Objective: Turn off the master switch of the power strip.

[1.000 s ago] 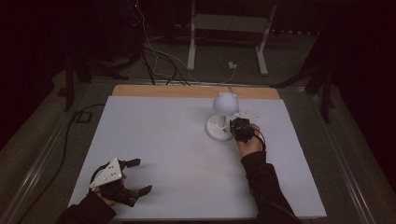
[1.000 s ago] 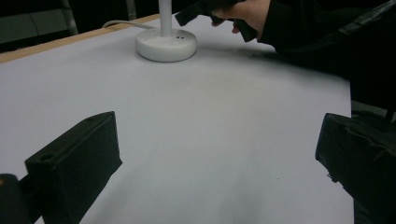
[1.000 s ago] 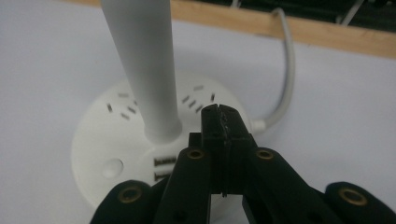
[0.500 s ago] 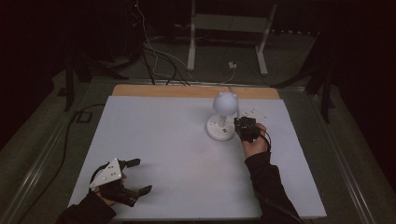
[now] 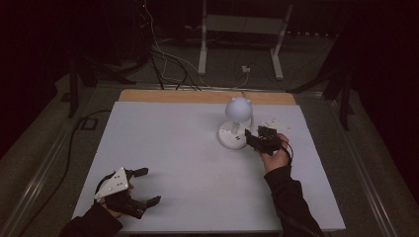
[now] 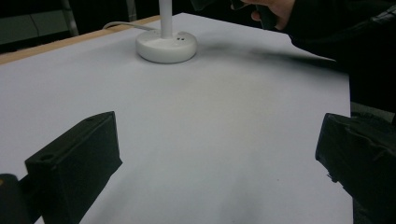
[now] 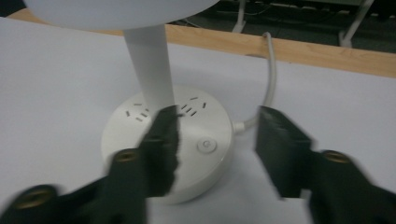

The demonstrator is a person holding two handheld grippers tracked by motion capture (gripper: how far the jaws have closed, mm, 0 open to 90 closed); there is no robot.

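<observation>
Caught the right tool (image 5: 251, 140) right up against the white lamp (image 5: 236, 123), held in a hand (image 5: 274, 157) with a dark sleeve. Saw from the right gripper view that the tool (image 7: 217, 126) had just been opening its jaws, and found them parted about halfway, gripping nothing. Spotted the lamp's round base (image 7: 126, 135) directly ahead of and below the tips, with the round button (image 7: 206, 145) sitting in the gap between the jaws. Couldn't tell whether either jaw tip actually touched the base. Noticed the stem (image 7: 148, 65) rising just beyond the jaw on that view's left, a few socket slots (image 7: 138, 113) around its foot, and the white cord (image 7: 271, 70) leaving the base past the other jaw, running off toward the wooden strip (image 7: 327, 53) at the far edge of the worktop (image 5: 197, 148).

Found the left tool (image 5: 149, 186) well apart from all that, low over the near corner of the worktop, grey plate on top. Checked the left gripper view: tool (image 6: 219, 154) spread wide, nothing but bare worktop between the jaws. Made out the lamp base (image 6: 166, 45) far ahead of it and a bit to the left, with the other hand (image 6: 273, 9) beyond that, up at the top edge.

Had the lamp's globe head (image 5: 237, 108) above and just beyond the right tool in the high view.
</observation>
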